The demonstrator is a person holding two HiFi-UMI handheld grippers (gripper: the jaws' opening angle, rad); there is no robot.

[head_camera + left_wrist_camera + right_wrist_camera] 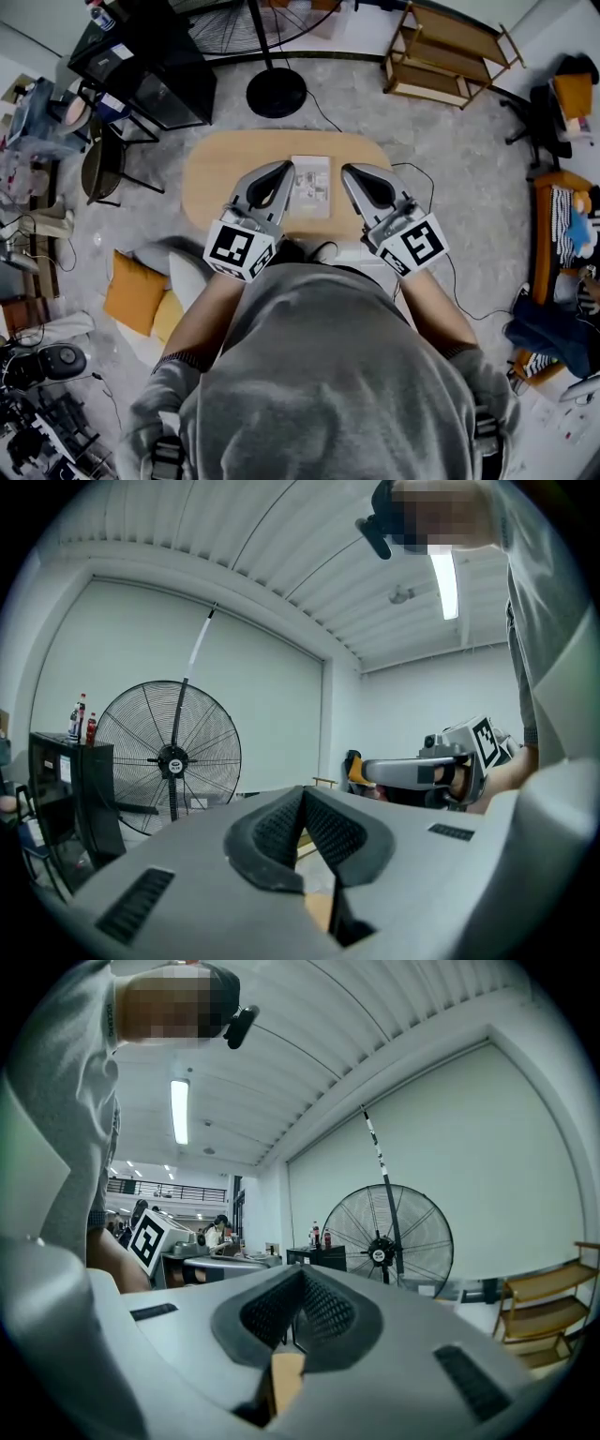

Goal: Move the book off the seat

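Note:
A pale book [310, 186] lies flat on the oval wooden seat [216, 173], near its middle. My left gripper [284, 170] hovers just left of the book and my right gripper [349, 172] just right of it, both pointing away from me. Each is shut with nothing between its pads. In the left gripper view the shut left gripper [302, 796] points level across the room, and the right gripper [436, 769] shows beside it. In the right gripper view the shut right gripper [301, 1276] likewise points outward, with the left gripper's marker cube [152, 1239] at its left. Neither gripper view shows the book.
A big floor fan [276, 92] stands beyond the seat, also the fan [172, 757] in the left gripper view. A black cabinet [141, 66] and a chair [103, 165] are at the left, a wooden shelf [450, 52] at the far right, orange cushions [136, 293] on the floor at the left.

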